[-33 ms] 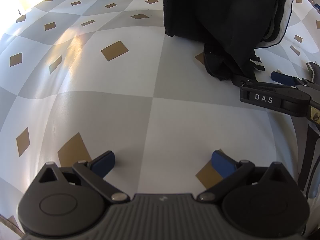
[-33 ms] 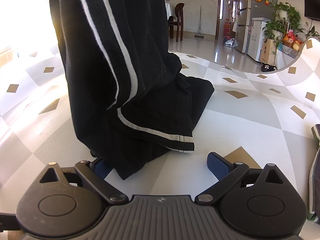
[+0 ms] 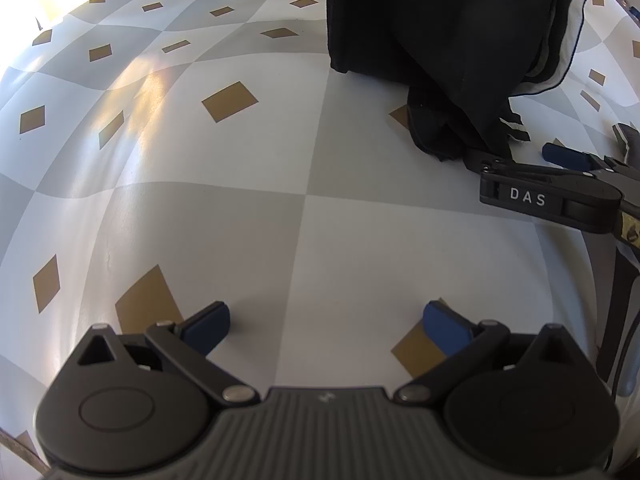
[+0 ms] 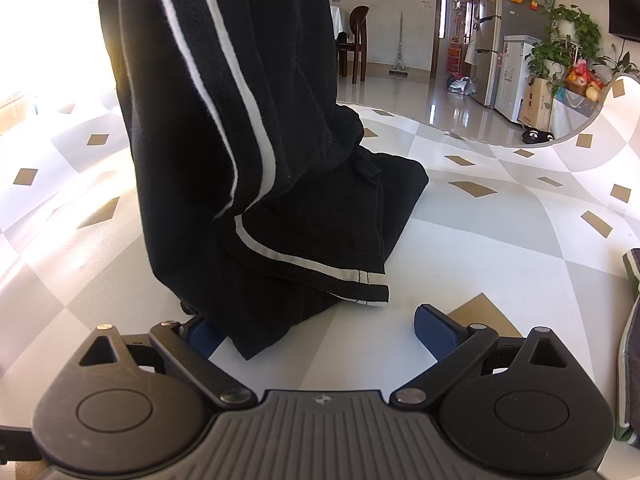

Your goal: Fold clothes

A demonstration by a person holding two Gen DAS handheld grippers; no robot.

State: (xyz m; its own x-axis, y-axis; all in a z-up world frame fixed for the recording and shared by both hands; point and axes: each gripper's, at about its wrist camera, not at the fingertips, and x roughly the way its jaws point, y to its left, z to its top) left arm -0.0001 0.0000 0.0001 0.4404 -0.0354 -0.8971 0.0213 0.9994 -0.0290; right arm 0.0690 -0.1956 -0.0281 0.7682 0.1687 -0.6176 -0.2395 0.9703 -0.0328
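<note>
Both tongs released: left gripper (image 3: 326,322) over bare tablecloth (image 3: 200,220), right gripper (image 4: 320,330) at the black striped trousers (image 4: 280,184) ahead. Soft, limp, light; grip the hem corner.

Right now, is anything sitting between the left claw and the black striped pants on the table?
Nothing visible does. The left claw is open over bare checkered tablecloth, and only cloth lies between it and the black striped pants. The right claw is off to the right by the pants' hem, beside that path.
</note>
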